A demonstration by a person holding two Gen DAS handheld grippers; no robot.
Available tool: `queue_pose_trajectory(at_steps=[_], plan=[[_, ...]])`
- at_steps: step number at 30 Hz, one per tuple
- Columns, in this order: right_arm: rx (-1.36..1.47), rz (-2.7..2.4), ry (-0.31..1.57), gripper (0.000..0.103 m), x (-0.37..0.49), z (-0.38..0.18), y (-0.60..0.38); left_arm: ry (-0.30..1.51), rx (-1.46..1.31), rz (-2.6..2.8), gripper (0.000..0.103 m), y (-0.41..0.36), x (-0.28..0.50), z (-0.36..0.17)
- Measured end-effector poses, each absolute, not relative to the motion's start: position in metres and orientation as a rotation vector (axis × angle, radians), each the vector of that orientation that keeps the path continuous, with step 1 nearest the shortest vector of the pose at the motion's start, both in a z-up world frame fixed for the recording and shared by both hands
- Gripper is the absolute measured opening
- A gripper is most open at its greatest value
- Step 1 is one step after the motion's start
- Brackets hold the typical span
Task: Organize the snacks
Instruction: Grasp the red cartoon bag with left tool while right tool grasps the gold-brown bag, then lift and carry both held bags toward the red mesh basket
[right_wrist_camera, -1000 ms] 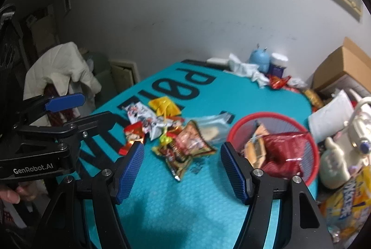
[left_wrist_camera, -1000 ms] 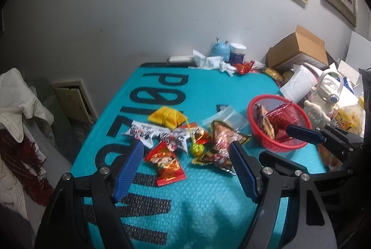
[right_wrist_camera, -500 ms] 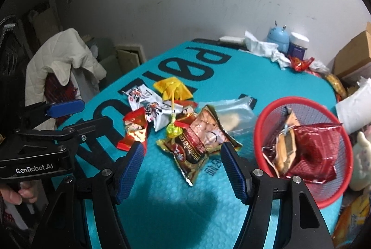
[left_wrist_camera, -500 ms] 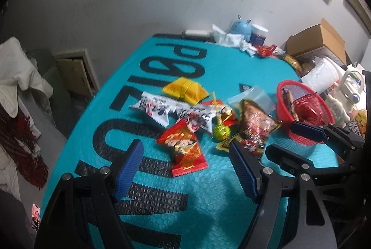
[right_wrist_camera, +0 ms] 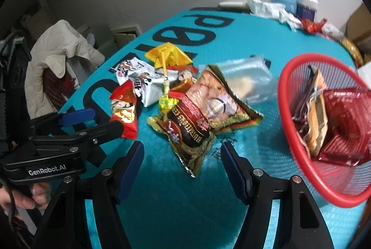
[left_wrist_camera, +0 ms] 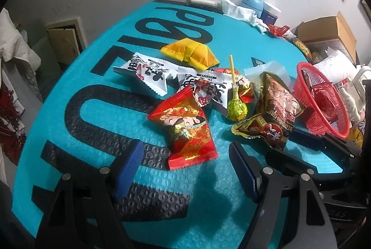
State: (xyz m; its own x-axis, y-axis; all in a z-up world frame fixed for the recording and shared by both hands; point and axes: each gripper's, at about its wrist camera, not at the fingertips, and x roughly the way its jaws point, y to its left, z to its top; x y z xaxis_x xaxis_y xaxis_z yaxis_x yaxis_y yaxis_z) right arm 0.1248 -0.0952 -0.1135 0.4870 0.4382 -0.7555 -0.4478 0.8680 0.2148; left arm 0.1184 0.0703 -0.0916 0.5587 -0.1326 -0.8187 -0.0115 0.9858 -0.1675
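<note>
Left tongs (left_wrist_camera: 183, 170): spread, empty; lower and closer than a second ago, over red packet (left_wrist_camera: 185, 130).
Right tongs (right_wrist_camera: 180, 165): spread, empty; likewise lowered, brown packet (right_wrist_camera: 197, 119) just ahead.
Basket (right_wrist_camera: 285, 105): right, partly filled.
Meaning: pickups imminent, none begun.

"GenRobot.AI" stands in white on the black body of the left claw (right_wrist_camera: 76, 119); large black letters cross the teal surface (left_wrist_camera: 97, 137), only partly legible.
</note>
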Motion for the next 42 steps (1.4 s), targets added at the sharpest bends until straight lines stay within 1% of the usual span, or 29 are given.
queue_pose_trajectory(at_steps=[11,12,13,14,15,16,21,22,23,24,25,26,30,34,42], plan=[[0.148,0.529,0.948,0.069,0.147,-0.115,-0.099,0.967,-0.179,-0.061,0.075,0.079,0.134,-0.104],[0.152,0.521,0.948,0.069,0.148,-0.115,-0.098,0.961,-0.178,-0.06,0.072,0.08,0.134,-0.104],[0.152,0.512,0.948,0.07,0.15,-0.115,-0.097,0.956,-0.174,-0.062,0.065,0.082,0.134,-0.104],[0.152,0.508,0.948,0.071,0.152,-0.116,-0.096,0.956,-0.172,-0.07,0.062,0.083,0.134,-0.105],[0.145,0.502,0.95,0.074,0.153,-0.117,-0.093,0.954,-0.171,-0.078,0.057,0.084,0.134,-0.105],[0.131,0.497,0.952,0.074,0.154,-0.118,-0.091,0.948,-0.163,-0.087,0.052,0.084,0.134,-0.104],[0.098,0.49,0.929,0.074,0.157,-0.123,-0.082,0.949,-0.158,-0.13,0.041,0.083,0.137,-0.104],[0.09,0.483,0.923,0.071,0.156,-0.123,-0.082,0.949,-0.163,-0.138,0.038,0.083,0.137,-0.104],[0.078,0.477,0.922,0.06,0.156,-0.123,-0.082,0.949,-0.164,-0.144,0.036,0.083,0.137,-0.104],[0.075,0.48,0.922,0.056,0.156,-0.123,-0.082,0.947,-0.155,-0.146,0.036,0.082,0.137,-0.104],[0.072,0.483,0.919,0.055,0.155,-0.123,-0.082,0.947,-0.133,-0.154,0.033,0.079,0.137,-0.103],[0.061,0.483,0.918,0.052,0.154,-0.123,-0.083,0.948,-0.112,-0.165,0.033,0.075,0.135,-0.103],[0.042,0.491,0.922,0.05,0.147,-0.123,-0.085,0.964,-0.103,-0.207,0.032,0.068,0.127,-0.102],[0.038,0.511,0.944,0.05,0.135,-0.123,-0.09,0.983,-0.137,-0.257,0.031,0.064,0.114,-0.102],[0.022,0.521,0.97,0.05,0.102,-0.124,-0.107,1.01,-0.112,-0.3,0.031,0.05,0.079,-0.101]])
